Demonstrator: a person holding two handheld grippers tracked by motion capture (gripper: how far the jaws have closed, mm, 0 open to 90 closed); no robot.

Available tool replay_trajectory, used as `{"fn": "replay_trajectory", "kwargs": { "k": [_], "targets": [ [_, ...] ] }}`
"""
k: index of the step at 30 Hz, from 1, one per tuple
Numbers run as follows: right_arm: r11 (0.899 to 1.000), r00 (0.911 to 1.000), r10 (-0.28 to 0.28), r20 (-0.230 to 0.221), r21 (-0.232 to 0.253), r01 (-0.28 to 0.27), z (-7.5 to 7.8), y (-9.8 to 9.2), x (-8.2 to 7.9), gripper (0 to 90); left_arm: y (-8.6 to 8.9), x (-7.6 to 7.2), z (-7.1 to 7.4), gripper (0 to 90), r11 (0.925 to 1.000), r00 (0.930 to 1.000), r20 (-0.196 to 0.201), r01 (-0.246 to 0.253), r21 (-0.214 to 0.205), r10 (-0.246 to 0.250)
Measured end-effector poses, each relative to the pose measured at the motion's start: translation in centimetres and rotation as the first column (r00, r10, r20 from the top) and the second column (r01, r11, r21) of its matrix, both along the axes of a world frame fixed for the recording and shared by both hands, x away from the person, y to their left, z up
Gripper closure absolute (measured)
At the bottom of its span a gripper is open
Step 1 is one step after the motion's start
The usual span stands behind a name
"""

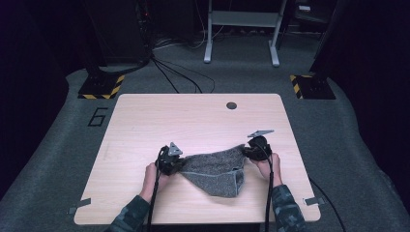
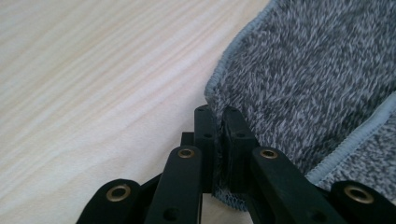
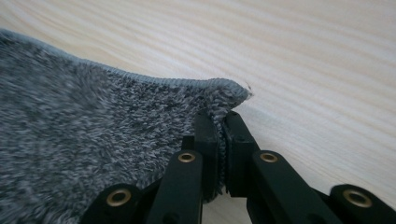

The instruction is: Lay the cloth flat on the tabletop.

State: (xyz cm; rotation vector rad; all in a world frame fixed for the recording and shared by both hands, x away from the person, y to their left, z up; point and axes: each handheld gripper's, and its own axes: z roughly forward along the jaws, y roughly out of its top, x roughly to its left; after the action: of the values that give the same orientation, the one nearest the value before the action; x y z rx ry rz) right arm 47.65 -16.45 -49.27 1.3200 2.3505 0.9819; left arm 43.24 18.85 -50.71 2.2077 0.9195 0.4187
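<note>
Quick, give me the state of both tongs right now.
Left tongs: shut on an edge of the grey fuzzy cloth.
Right tongs: shut on a corner of that cloth.

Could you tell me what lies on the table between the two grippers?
In the high view, the grey towel spans from the left gripper to the right gripper, each clamping a corner.

Fuzzy grey cloth on pale matt wood

The cloth [image 2: 317,70] between the left gripper's [image 2: 218,116] fingers [image 2: 205,140] is a rough, fleecy grey knit with a smooth stitched hem; beside the fingers the table [image 2: 93,93] looks like matt light wood-grain, perhaps laminate. The fingers are matt black plastic with brassy rivets.
</note>
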Motion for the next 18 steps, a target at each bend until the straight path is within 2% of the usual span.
{"fn": "replay_trajectory", "kwargs": {
  "k": [2, 3, 4, 6, 9, 12, 14, 15, 18],
  "targets": [
    [0.999, 0.9994, -0.011, 0.033, 0.031, 0.01, 0.9, -0.4, -0.5, 86.3, 0.1, -0.1, 0.6, 86.0, 0.9998, 0.9996, 0.027, -0.007, -0.018, 0.008],
    [0.999, 0.9988, -0.011, 0.048, 0.042, 0.009, 1.5, -0.5, -0.7, 86.4, 0.2, -0.1, 1.3, 86.2, 0.9996, 0.9984, 0.054, -0.014, -0.022, 0.016],
    [0.998, 0.9973, -0.018, 0.071, 0.053, 0.014, 2.3, -0.5, -0.9, 86.4, 0.4, 0.0, 1.9, 86.3, 0.9998, 0.9982, 0.059, -0.009, -0.018, 0.01],
    [0.999, 0.9945, -0.012, 0.104, 0.048, 0.007, 3.7, -0.4, -0.9, 86.5, 0.6, 0.3, 3.4, 86.4, 0.9996, 0.9957, 0.091, -0.017, -0.022, 0.019],
    [0.999, 0.9859, -0.009, 0.167, 0.045, 0.002, 6.1, -0.1, -0.9, 86.5, 1.3, 0.8, 5.8, 86.4, 0.9979, 0.9894, 0.139, -0.037, -0.053, 0.044],
    [0.998, 0.9768, -0.006, 0.214, 0.067, -0.009, 7.9, 0.2, -1.3, 86.5, 2.1, 1.1, 7.8, 86.4, 0.9961, 0.9845, 0.165, -0.046, -0.075, 0.058],
    [0.998, 0.971, -0.001, 0.239, 0.066, -0.015, 8.7, 0.3, -1.8, 86.5, 2.3, 1.0, 8.3, 86.4, 0.9955, 0.9826, 0.176, -0.046, -0.083, 0.06],
    [0.998, 0.9691, 0.001, 0.247, 0.066, -0.018, 8.8, 0.4, -2.1, 86.5, 2.3, 0.9, 8.3, 86.4, 0.9954, 0.9838, 0.17, -0.044, -0.084, 0.058],
    [0.998, 0.972, 0.005, 0.235, 0.059, -0.019, 8.3, 0.3, -2.8, 86.4, 2.2, 0.3, 7.4, 86.3, 0.9969, 0.9885, 0.146, -0.028, -0.074, 0.039]
  ]
}}
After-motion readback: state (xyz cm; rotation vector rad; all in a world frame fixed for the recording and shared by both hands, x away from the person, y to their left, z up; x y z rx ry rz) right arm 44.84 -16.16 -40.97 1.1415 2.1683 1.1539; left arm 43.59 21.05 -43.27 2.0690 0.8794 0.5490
